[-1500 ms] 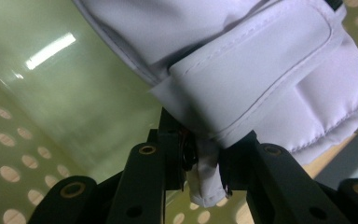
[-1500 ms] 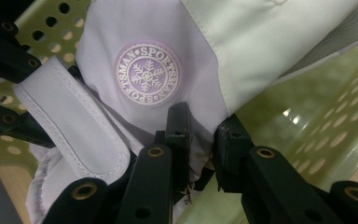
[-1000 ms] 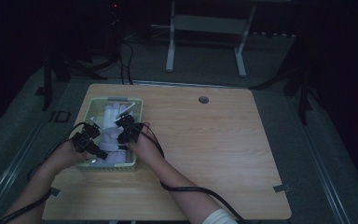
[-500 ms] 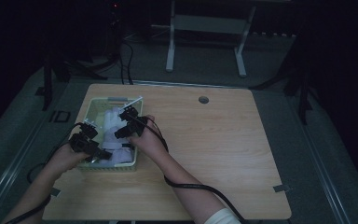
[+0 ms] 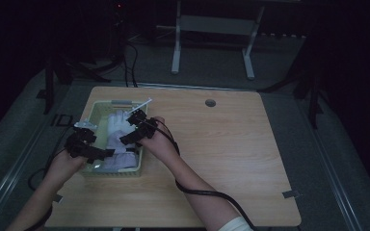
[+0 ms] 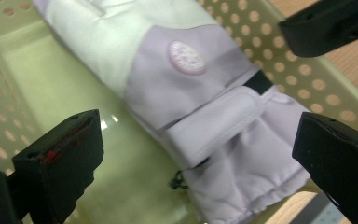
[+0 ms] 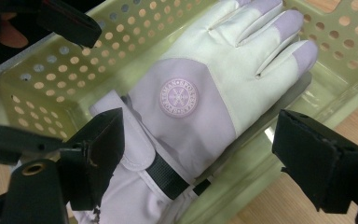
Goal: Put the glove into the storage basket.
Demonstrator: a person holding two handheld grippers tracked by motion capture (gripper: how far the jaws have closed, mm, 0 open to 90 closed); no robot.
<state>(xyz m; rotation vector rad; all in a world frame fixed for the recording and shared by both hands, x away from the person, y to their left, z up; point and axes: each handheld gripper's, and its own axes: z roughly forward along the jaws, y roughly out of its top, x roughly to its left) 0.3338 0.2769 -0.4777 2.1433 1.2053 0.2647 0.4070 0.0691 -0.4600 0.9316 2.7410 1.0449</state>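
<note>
- Overhead, in the high view, the glove lies inside the basket at the left part of the table. The left gripper hangs over the basket's near left corner and the right gripper over its right wall. Neither carries anything. By my reading the placing is done: the glove is in, both tools have let go, and what remains is to draw the hands clear.
- Next, the left gripper view: the jaws have just been opening and stand wide apart. The glove's cuff end lies below and between them, untouched. Its strap crosses the wrist, and the gathered cuff rides up on the basket's near wall, so the glove is not quite flat. A round badge sits on the back of the glove; its lettering is too soft to read here.
- Last, the right gripper view: these jaws too have just been opening and stand well apart, with the glove under them but no pad on it. The glove lies back up, fingers toward the far end of the basket. The badge is sharper, with a snowflake-like mark in the middle and a ring of small capitals around it. I cannot make the words out with any confidence, so the brand stays unread. No other writing shows.
</note>
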